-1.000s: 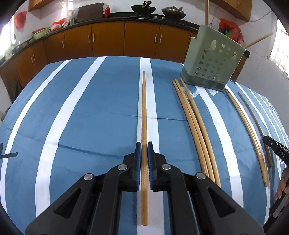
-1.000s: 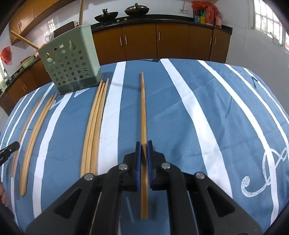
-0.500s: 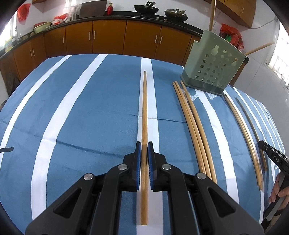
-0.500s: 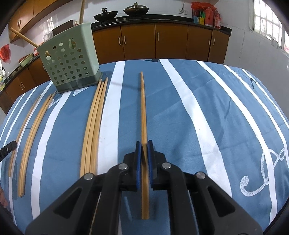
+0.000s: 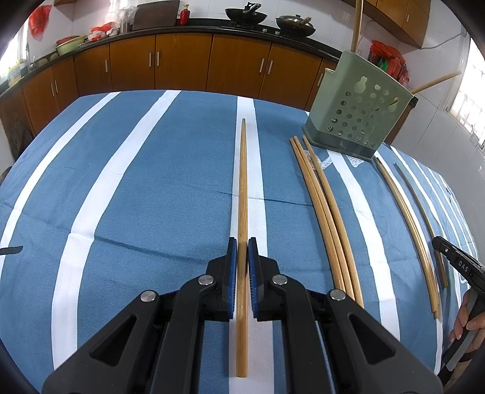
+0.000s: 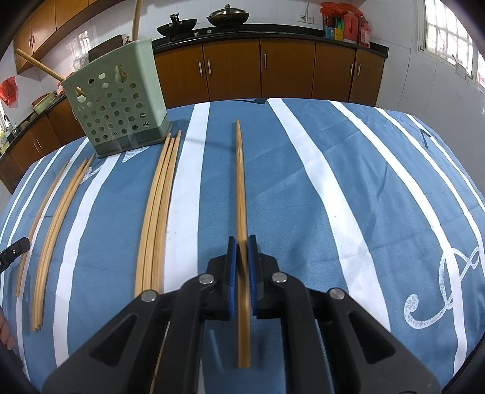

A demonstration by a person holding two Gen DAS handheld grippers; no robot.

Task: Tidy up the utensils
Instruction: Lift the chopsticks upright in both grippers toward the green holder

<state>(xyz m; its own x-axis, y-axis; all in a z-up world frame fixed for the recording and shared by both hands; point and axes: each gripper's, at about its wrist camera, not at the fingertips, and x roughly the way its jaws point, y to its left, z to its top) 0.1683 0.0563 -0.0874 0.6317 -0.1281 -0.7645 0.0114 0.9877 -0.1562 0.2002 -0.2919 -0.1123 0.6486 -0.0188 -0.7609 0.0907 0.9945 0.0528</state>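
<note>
Though perforated, green holder (image 5: 359, 110) with chopsticks (image 5: 357, 25)

Tablecloth (image 5: 151, 181): mid-blue with white stripes running lengthwise; in the right wrist view a white dotted scroll motif (image 6: 439, 294) sits at 4 o'clock. Chopsticks (image 5: 327, 212) are pale tan wood throughout; the utensil holder (image 5: 357, 118) at 1 o'clock in the left wrist view is sage green, perforated with round holes, on a darker grey-green base. Both grippers, left gripper (image 5: 242, 266) and right gripper (image 6: 242, 266), are black with blue pads (image 5: 232, 266); background cabinets (image 5: 182, 63) are orange-brown with a black countertop.
</note>
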